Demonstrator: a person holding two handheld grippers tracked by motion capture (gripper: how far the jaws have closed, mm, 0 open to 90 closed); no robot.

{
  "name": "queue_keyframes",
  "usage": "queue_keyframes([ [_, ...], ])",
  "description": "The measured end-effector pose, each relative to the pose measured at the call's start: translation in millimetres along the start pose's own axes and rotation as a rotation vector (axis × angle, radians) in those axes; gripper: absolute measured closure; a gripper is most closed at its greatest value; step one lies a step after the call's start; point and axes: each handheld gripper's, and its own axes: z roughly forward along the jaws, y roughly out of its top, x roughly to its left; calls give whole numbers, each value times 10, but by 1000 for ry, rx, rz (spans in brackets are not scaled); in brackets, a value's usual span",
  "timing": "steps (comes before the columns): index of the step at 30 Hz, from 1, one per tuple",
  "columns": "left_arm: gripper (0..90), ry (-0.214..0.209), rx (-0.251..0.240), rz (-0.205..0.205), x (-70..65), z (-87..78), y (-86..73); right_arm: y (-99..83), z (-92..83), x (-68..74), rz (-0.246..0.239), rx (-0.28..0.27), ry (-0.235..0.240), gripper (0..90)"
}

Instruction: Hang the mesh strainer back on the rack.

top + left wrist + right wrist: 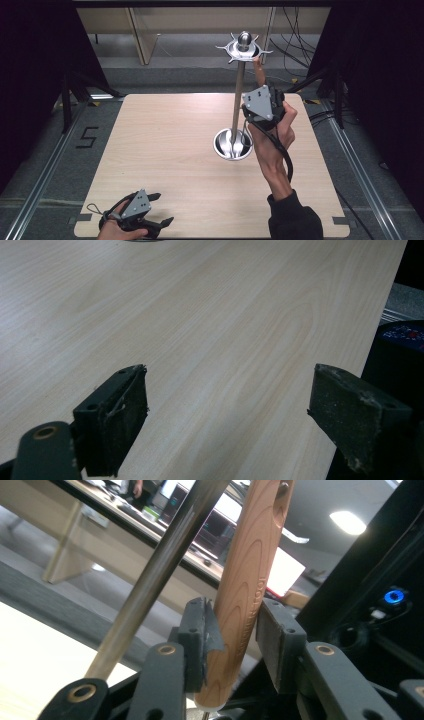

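One wooden handle (247, 585) is standing between the right gripper's (235, 630) jaws, raised beside the steel pole (239, 95) of a utensil stand (233, 144), its holed tip reaching toward the hook ring (243, 49) on top. The pads are sitting just at the wood, barely parted, so the hanging is looking nearly finished, though no frame is showing a hook through the hole. The left gripper (150, 215) is resting wide apart and empty on the table (165, 145).
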Motion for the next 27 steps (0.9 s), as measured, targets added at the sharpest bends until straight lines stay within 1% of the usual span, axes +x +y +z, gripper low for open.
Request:
queue_keyframes([
  [2,152,-1,1,-1,0,0,0,13,-1,25,-21,4,-9,651],
  [3,152,-1,0,-1,0,1,-1,26,-4,44,-41,-1,-19,642],
  [5,152,3,3,2,4,-1,-1,29,-5,51,-51,-1,-27,641],
  [6,152,5,4,5,6,-4,1,30,-4,64,-52,5,-26,639],
  [7,152,2,0,0,3,-3,1,26,1,68,-50,3,-24,638],
  [8,152,-5,6,-5,1,-6,1,5,6,74,-51,4,-26,636],
  [12,152,-4,4,-5,2,-6,0,-30,-3,82,-57,7,-25,633],
  [14,152,2,-1,1,1,-2,0,-49,-10,80,-68,7,-26,631],
  [16,152,-1,-1,-1,-4,-1,2,-60,-5,79,-76,0,-24,631],
  [19,152,0,0,-1,-3,-1,1,-66,2,77,-55,-11,-7,618],
  [20,152,0,0,-1,-3,-2,0,-75,-11,80,-41,-29,4,604],
  [21,152,0,0,-1,-2,-2,0,-75,-11,80,-41,-29,4,604],
  [22,152,0,0,-1,-2,-2,0,-77,-16,91,-34,-31,16,601],
  [24,152,-2,-9,-1,-5,3,-2,-81,-27,102,-8,-34,30,596],
  [25,152,3,3,15,5,-6,0,-80,-21,85,-10,-42,40,595],
  [26,152,-3,7,9,4,-8,1,-82,-24,77,3,-45,53,595],
  [27,152,-2,6,10,5,-7,1,-86,-21,70,27,-47,67,596],
])
